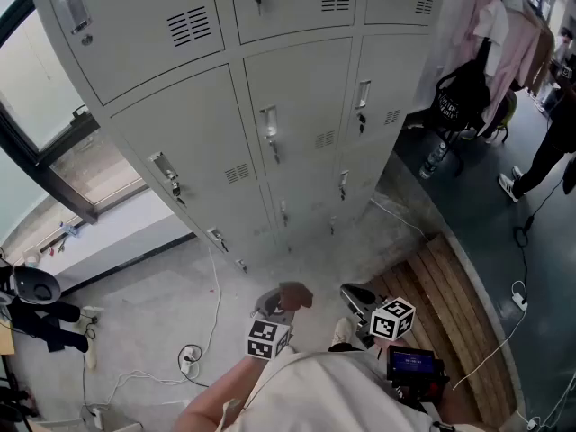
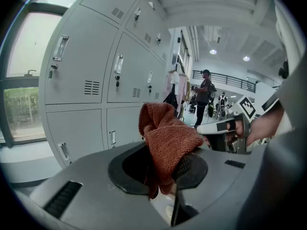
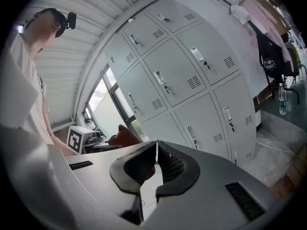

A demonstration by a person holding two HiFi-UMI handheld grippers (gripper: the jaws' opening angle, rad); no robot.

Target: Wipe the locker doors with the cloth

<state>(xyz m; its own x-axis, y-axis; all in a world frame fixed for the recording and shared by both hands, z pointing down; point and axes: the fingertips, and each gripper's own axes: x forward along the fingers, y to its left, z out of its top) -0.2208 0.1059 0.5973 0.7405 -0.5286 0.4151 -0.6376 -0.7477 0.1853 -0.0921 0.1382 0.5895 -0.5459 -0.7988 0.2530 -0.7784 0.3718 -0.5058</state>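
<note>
Left gripper (image 2: pixel 165 169): clamped on cloth (image 2: pixel 168 138).
Cloth: bunched, long axis upright across the jaws, peak up, tail below.
Right gripper (image 3: pixel 156 164): jaws together, empty.
Lockers (image 1: pixel 297 115): ahead, untouched.

Cloth (image 2: pixel 168 138) rust-red, knit weave — lockers (image 1: pixel 297 106) lt grey.

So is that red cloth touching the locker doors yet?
No, the red cloth sits clamped in the left hand-held gripper, clear of the locker doors.
</note>
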